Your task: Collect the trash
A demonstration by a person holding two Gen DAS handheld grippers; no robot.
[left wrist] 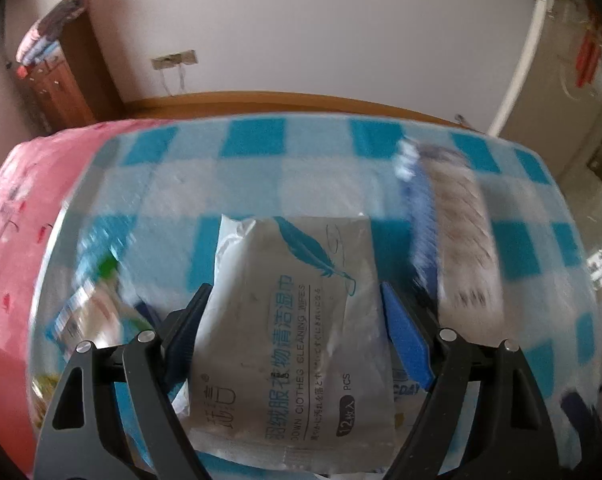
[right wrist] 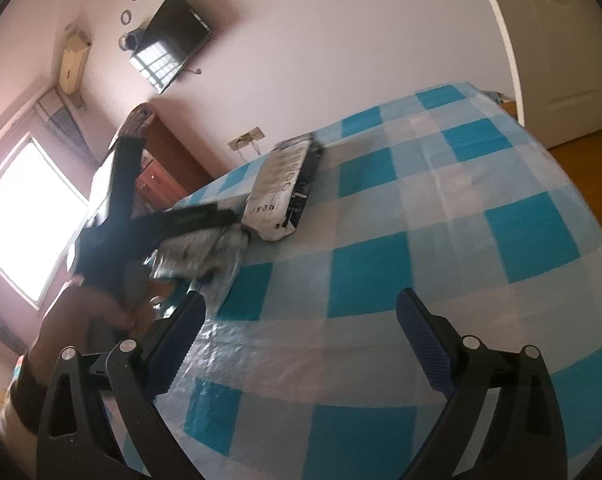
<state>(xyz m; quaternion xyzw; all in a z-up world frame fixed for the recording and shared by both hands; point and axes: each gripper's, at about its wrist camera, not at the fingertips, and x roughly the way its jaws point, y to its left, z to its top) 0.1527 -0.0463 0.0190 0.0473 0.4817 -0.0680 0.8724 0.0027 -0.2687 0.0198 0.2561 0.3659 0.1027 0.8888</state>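
Left wrist view: a wipes packet (left wrist: pixel 289 320) is held between the left gripper (left wrist: pixel 291 316) jaws; a bin must be found. The right gripper (right wrist: pixel 301 340) is kept wide, empty.

Window (right wrist: pixel 29 216) glare, soft daylight, motion blur, fisheye-bent edges.

Turquoise checks, white packets, blue pads

A tablecloth (left wrist: pixel 261 148) in turquoise and pale white checks under a clear glossy film is covering the table, with a pink sheet (left wrist: pixel 29 200) carrying small red marks lying past its left edge. The wipes pack (left wrist: pixel 289 320) is showing white with a teal feather and teal lettering, while the left gripper (left wrist: pixel 295 334) and right gripper (right wrist: pixel 301 344) are showing black frames with blue pads. A white packet (right wrist: pixel 279 188) with black print is lying toward the far edge.
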